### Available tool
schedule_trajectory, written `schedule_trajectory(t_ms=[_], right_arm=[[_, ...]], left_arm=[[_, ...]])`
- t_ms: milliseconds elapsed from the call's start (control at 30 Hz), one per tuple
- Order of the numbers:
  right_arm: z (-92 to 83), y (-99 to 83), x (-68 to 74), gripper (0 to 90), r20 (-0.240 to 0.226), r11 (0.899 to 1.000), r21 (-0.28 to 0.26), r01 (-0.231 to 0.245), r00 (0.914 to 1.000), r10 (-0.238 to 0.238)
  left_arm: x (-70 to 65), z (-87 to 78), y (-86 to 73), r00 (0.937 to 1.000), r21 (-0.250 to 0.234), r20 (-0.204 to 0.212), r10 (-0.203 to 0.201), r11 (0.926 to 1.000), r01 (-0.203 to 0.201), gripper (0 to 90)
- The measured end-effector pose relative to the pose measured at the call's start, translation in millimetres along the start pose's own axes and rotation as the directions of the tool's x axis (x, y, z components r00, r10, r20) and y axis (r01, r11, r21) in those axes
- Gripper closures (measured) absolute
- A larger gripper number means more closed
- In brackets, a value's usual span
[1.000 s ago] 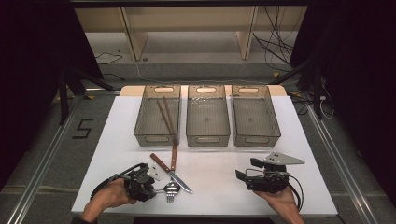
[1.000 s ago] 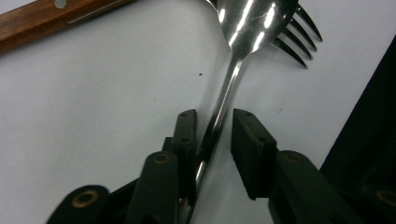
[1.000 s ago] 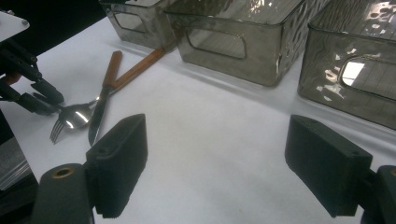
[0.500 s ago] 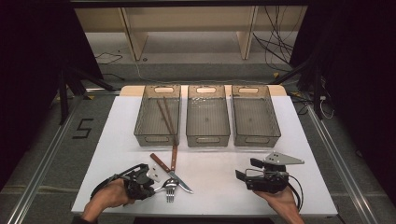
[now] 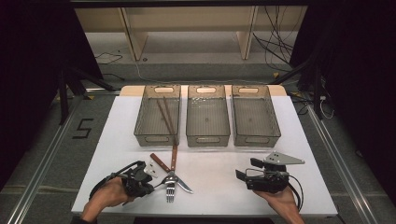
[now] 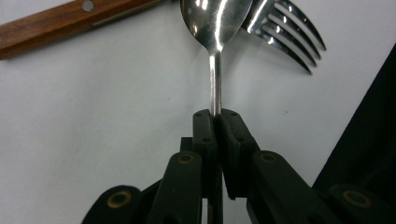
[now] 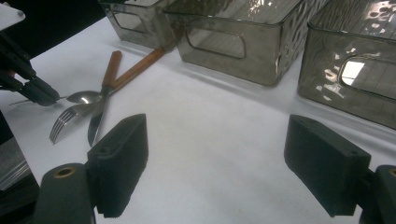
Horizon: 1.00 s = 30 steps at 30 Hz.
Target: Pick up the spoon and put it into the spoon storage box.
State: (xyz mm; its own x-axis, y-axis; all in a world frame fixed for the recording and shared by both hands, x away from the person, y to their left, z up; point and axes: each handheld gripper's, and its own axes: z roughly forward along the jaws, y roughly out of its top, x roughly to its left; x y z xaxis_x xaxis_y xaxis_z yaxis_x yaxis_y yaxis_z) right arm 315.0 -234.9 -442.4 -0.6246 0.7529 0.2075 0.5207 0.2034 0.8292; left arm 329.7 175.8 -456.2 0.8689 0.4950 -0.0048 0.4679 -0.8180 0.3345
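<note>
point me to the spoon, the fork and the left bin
spoon (image 6: 215,18), left gripper view, on the bowl, just above the neck the shut jaws pinch.
fork (image 6: 290,39), left gripper view, on the tines, right of the spoon bowl.
left bin (image 5: 154,138), high view, on its near wall by the handle cut-out.

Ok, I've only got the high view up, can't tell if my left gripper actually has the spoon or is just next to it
Observer: The left gripper is shut on the spoon, jaws pinching its thin handle.
Operator: And the fork, is it caught in there too?
Observer: No. The fork lies just past the spoon bowl, tines pointing away, outside the jaws.
Operator: What's the right one doing?
Observer: The right gripper is open, with bare white table between its pads.
</note>
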Motion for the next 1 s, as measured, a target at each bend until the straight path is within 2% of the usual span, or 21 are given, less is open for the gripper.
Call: schedule_trajectory(t_ms=[100, 267, 633, 933, 1000], right_arm=[[0.1, 0.0, -0.1, 22.6, 0.000, 1.000, -0.001, 0.002, 1.0000, -0.002], [-0.2, 0.3, 0.1, 22.6, 0.001, 1.000, -0.002, 0.001, 1.0000, -0.001], [-1.3, 0.4, 0.1, 22.6, -0.001, 1.000, -0.004, -0.002, 1.0000, 0.002], [-1.9, 0.6, 0.0, 22.6, -0.003, 1.000, -0.006, -0.003, 1.0000, 0.003], [-1.9, 0.5, 0.0, 22.5, -0.003, 1.000, -0.008, -0.003, 1.0000, 0.003]], left_arm=[[2.5, -4.4, 1.2, 0.9994, -0.029, 0.010, -0.032, 0.9991, 0.032, 84.5], [6.5, -15.1, 8.5, 0.9984, -0.081, 0.008, -0.055, 0.9952, 0.056, 84.6], [22.6, -29.5, 35.3, 0.9939, -0.186, 0.025, -0.107, 0.9763, 0.110, 84.7], [32.5, -33.1, 64.8, 0.9938, -0.223, 0.016, -0.110, 0.9686, 0.111, 84.7], [34.7, -35.1, 72.0, 0.9930, -0.242, 0.023, -0.116, 0.9631, 0.118, 84.6]])
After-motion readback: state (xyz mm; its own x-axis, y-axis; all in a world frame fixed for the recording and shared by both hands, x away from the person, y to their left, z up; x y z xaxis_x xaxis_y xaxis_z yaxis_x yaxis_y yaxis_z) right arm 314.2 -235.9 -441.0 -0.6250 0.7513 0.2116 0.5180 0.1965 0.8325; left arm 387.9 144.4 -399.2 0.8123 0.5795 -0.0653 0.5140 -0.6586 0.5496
